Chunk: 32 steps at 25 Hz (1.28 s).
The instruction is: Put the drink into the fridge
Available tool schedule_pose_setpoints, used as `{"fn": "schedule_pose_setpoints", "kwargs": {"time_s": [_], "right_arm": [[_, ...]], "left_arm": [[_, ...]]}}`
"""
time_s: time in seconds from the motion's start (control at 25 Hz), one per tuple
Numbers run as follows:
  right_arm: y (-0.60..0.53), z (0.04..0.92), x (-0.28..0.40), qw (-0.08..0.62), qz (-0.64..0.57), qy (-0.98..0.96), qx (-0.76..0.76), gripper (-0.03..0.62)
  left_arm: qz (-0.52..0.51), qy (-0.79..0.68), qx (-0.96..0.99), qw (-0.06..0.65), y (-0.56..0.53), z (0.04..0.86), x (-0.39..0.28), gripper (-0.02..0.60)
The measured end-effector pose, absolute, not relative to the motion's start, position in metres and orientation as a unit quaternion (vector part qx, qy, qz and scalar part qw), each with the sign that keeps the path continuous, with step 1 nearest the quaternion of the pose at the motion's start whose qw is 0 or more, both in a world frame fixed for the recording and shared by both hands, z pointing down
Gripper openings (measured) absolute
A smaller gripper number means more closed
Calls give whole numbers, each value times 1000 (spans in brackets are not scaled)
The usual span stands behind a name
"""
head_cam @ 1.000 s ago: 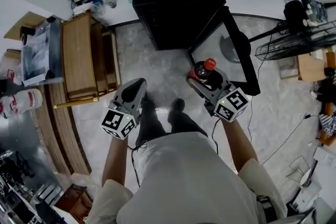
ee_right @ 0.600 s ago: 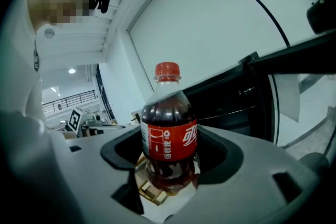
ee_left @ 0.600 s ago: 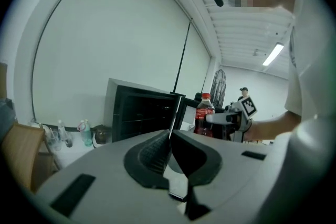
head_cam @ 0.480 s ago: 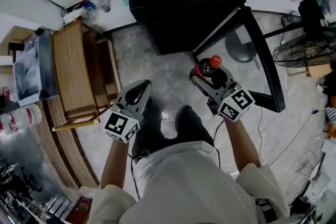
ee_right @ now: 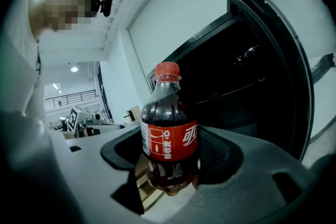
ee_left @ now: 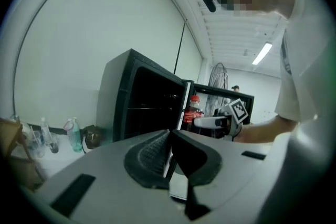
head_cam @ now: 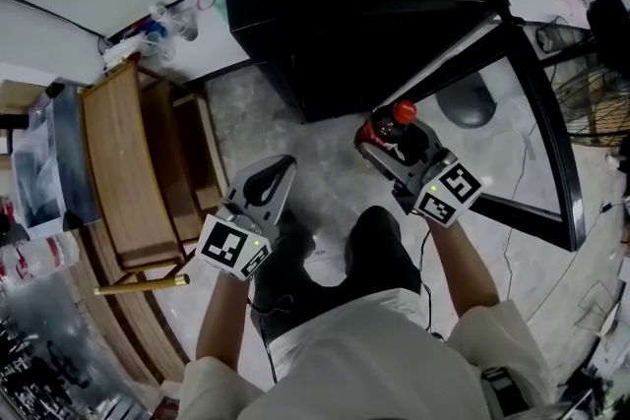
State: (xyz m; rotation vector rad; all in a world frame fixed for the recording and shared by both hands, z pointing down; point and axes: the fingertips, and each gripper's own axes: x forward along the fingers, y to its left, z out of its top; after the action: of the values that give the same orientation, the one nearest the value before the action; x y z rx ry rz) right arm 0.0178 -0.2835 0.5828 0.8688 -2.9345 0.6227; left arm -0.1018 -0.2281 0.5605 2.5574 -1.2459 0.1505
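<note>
Your left gripper (head_cam: 274, 170), at 8 o'clock, has dropped lower, its jaws pressed together on nothing. The right gripper (head_cam: 382, 139), at 2 o'clock, has sunk as well, its jaws wide around the drink (head_cam: 386, 125), which is upright and still outside. The open fridge (head_cam: 345, 5) at 12 o'clock now looms closer, so you are likely near shelf height and ready to push in.

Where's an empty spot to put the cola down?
The cola bottle in the right gripper could go on the bare floor between the wooden bench and the black fridge. The fridge's inside is too dark to judge. The far left edge, with a white bottle and clutter, is crowded.
</note>
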Motion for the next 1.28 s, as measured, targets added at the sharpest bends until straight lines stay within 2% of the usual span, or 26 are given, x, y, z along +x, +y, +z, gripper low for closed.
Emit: {"fn": "schedule_pose_setpoints", "kwargs": {"time_s": [0.28, 0.48, 0.8, 1.04, 1.28], "right_arm": [[-320, 641, 2, -11, 153, -953, 263, 301], [-330, 688, 9, -24, 128, -958, 257, 302], [-364, 802, 7, -18, 93, -962, 256, 302], [-370, 842, 7, -14, 82, -962, 261, 302], [-381, 864, 9, -3, 83, -957, 277, 302]], "left_arm": [[57, -398, 911, 97, -260, 633, -106, 15], [68, -364, 924, 91, -258, 695, -86, 15], [74, -376, 922, 61, -288, 787, -94, 15], [45, -405, 913, 4, -312, 802, -93, 15], [54, -425, 903, 24, -317, 823, -95, 15]]}}
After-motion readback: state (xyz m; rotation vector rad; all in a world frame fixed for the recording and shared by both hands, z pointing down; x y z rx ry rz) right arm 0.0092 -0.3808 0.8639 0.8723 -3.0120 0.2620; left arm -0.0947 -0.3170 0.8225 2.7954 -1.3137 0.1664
